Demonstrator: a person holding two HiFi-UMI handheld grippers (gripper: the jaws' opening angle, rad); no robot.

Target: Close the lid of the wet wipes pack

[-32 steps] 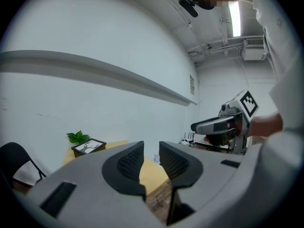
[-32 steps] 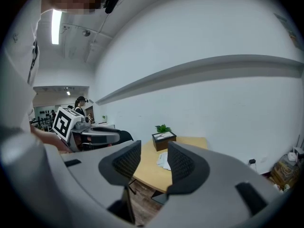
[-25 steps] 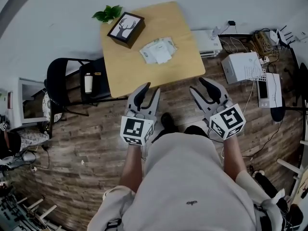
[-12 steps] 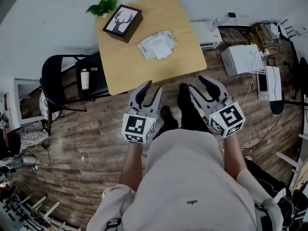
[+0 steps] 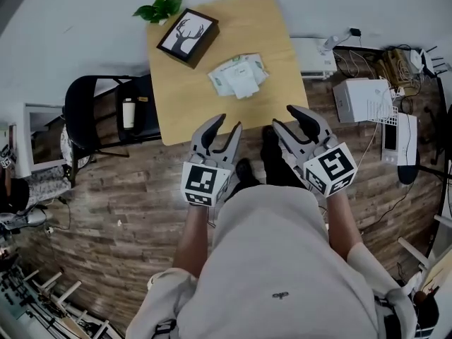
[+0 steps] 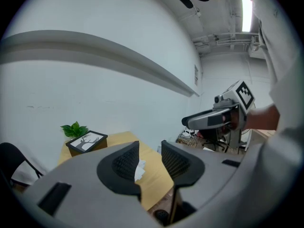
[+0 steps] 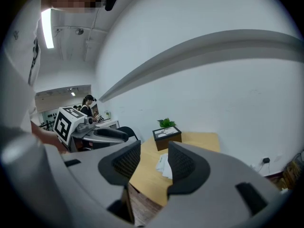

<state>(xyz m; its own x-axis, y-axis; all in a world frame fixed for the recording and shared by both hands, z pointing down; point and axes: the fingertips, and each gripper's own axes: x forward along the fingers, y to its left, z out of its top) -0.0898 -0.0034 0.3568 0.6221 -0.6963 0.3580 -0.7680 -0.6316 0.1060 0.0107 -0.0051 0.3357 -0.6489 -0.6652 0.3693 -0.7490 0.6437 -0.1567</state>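
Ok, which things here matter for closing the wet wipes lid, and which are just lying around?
For the job: wet wipes pack, wooden table, left gripper (jaws just opened wider, nothing between), right gripper (open, empty).
Just lying about: deer-picture box, green plant, black chair, bottle.

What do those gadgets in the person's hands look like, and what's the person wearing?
Each hand carries a grey plastic tool, the left gripper and right gripper, with two curved, beak-like jaws lined with black ribbed pads. Behind each sits a white cube printed with black square markers. No cables show. The person wears a pale beige top with sleeves ending near the elbows.
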